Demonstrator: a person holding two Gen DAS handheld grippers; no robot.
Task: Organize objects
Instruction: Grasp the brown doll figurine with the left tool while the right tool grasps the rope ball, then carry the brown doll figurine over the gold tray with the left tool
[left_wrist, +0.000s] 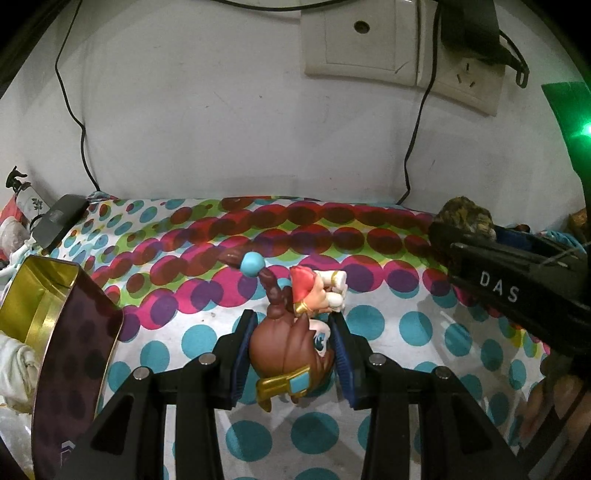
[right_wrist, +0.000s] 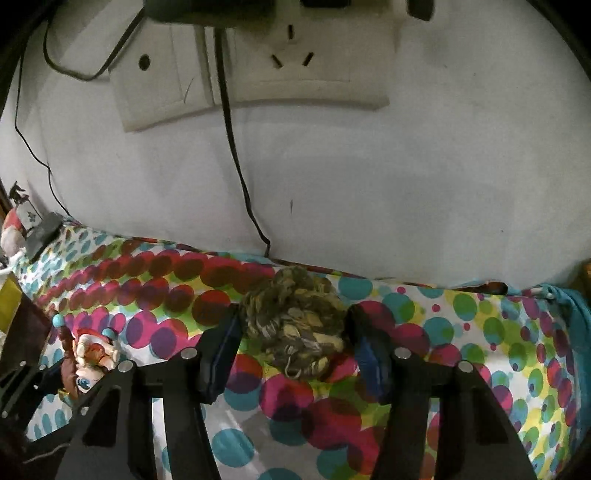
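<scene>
- Left tongs are clamping one brown-haired figurine.
- Right tongs are gripping one braided rope ball.
- Only the left view is showing one open tin.

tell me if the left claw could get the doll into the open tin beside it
Probably yes: the left claw is shut on the doll, and the tin lies open just to its left with only bare cloth between.

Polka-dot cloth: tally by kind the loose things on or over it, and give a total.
Toy figurine, in the left gripper: 1
Knotted rope ball, between the right gripper fingers: 1
Open gold-lined tin: 1
Dark flat device at the far left edge: 1
Total: 4
</scene>
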